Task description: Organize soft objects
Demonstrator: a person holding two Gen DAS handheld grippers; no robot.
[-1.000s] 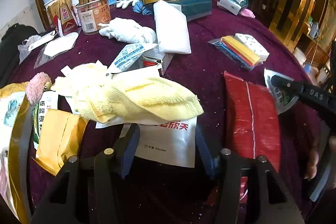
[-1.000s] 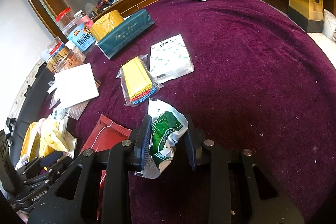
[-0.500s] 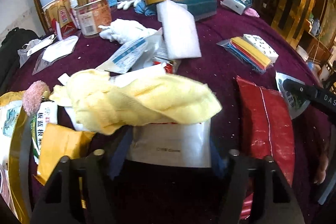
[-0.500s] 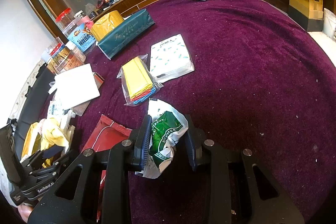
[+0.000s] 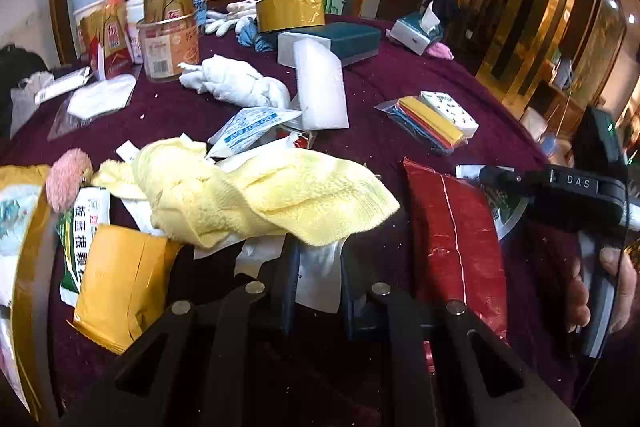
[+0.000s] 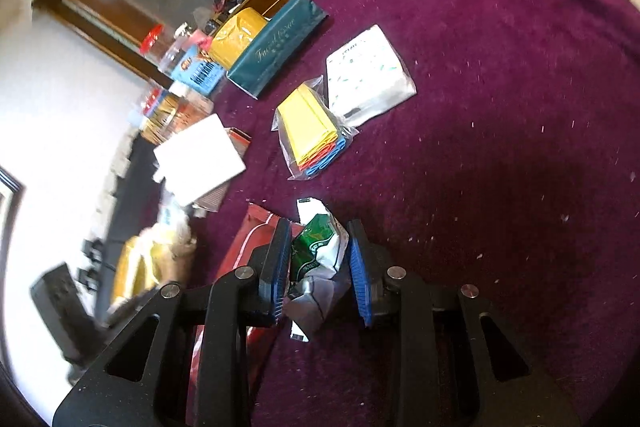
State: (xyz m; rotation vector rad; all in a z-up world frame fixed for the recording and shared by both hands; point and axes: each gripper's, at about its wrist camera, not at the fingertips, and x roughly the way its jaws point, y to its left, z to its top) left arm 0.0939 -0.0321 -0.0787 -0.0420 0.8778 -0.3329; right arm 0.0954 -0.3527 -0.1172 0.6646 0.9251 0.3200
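In the left wrist view my left gripper [image 5: 318, 267] is shut on a white plastic glove packet [image 5: 320, 275] that carries a yellow towel [image 5: 256, 195] draped over it. A white cloth [image 5: 236, 85] and a white foam pad [image 5: 320, 89] lie further back. In the right wrist view my right gripper [image 6: 318, 259] is shut on a crumpled green and white packet [image 6: 320, 247], held above the purple table. A red packet [image 6: 240, 251] lies just left of it; it also shows in the left wrist view [image 5: 452, 239]. The right gripper's body [image 5: 560, 187] shows at the right.
The purple tablecloth [image 6: 500, 107] is littered with things. A bag of coloured cloths [image 6: 312, 135], a patterned tissue pack [image 6: 368, 71] and a green tissue box [image 6: 276, 47] lie ahead of the right gripper. Jars [image 5: 168, 39] and a gold tape roll [image 5: 290, 13] stand at the back.
My left gripper closed on the white packet and lifted it with the yellow towel on top. My right gripper tilted and rose with the green packet still held.
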